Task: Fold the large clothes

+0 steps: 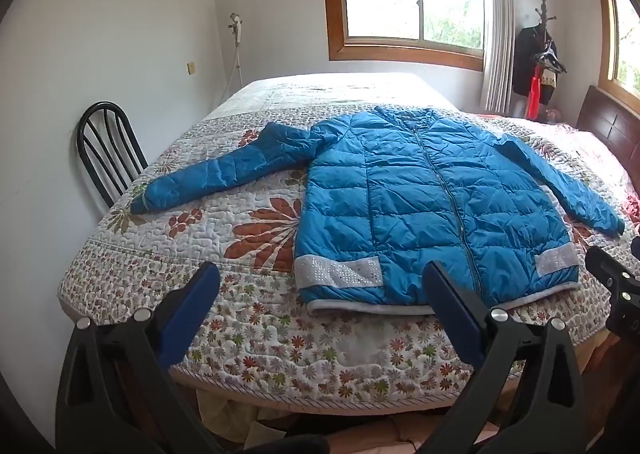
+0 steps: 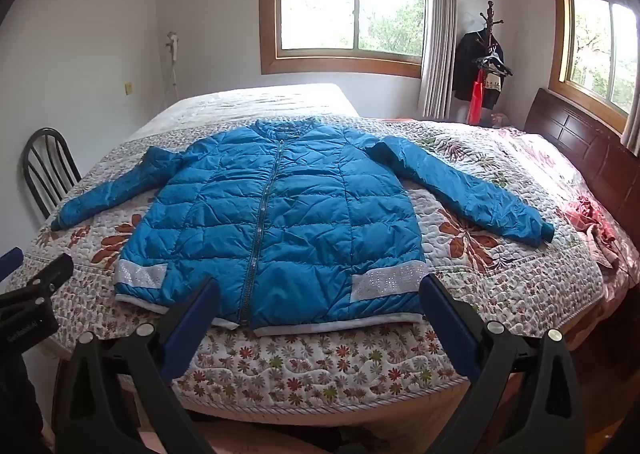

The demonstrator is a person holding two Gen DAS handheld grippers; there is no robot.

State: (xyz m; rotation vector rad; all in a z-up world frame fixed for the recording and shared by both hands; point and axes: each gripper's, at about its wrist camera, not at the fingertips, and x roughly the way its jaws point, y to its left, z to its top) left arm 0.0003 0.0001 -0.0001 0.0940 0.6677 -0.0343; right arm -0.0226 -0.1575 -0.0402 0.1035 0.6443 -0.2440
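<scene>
A: Where is the jacket (image 2: 276,222)?
B: Flat, zipped, on the bed (image 2: 320,366); sleeves spread.
A: Step?
B: Start. Left gripper (image 1: 320,282) and right gripper (image 2: 320,290) gape, empty; a sleeve likely folds first.

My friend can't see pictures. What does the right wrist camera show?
A blue puffy jacket lies flat and zipped on a flowery bedspread, sleeves spread out. The right gripper hangs open just before its hem, holding nothing.
</scene>
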